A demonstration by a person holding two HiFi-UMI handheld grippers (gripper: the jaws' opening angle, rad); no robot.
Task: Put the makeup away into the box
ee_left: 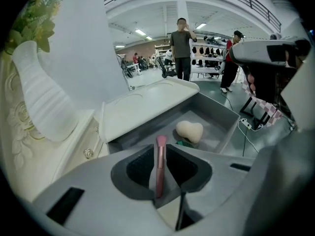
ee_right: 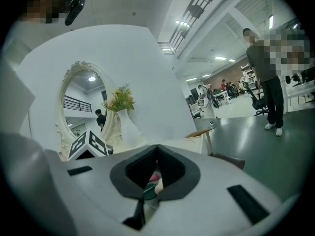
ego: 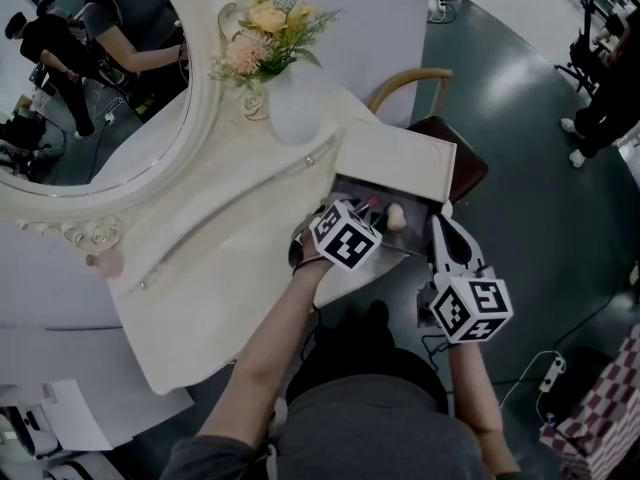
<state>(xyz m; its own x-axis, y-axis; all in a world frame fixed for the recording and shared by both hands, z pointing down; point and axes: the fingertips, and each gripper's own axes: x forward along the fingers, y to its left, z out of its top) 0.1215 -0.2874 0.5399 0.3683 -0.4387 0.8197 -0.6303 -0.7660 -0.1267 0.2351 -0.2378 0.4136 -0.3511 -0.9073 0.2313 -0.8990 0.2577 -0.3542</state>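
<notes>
Makeup brush (ee_left: pixel 159 171), slim and pink with its flat pale-pink head pointing away, stands between the pads of the left gripper (ee_left: pixel 158 149). The jaws are spread a little, with a sliver of gap showing on each side of the handle, so the pads do not seem to be pressing it. The gripper is tilted down over the open grey box (ee_left: pixel 231 127).

To finish this step well, I would spread the jaws only as far as it takes for the brush to slide free. The tip should stay low and aimed at the bare floor of the box, so the brush lands flat rather than bouncing off the near wall. The risk I see is the handle catching on a pad and tipping out over the front edge.

The right gripper (ee_right: pixel 157 149) has its tips pressed together close to the box's right rim. Whether it nips that rim I cannot tell.

Inside the box, beyond the brush, lie a cream heart-shaped sponge (ee_left: pixel 189 131) and, touching its near side, a small green thing (ee_left: pixel 183 143). The white lid (ee_left: pixel 142 107) stands open behind them. The box sits at the edge of the cream dressing table (ego: pixel 200 268), near a white vase (ee_left: pixel 42 97).
</notes>
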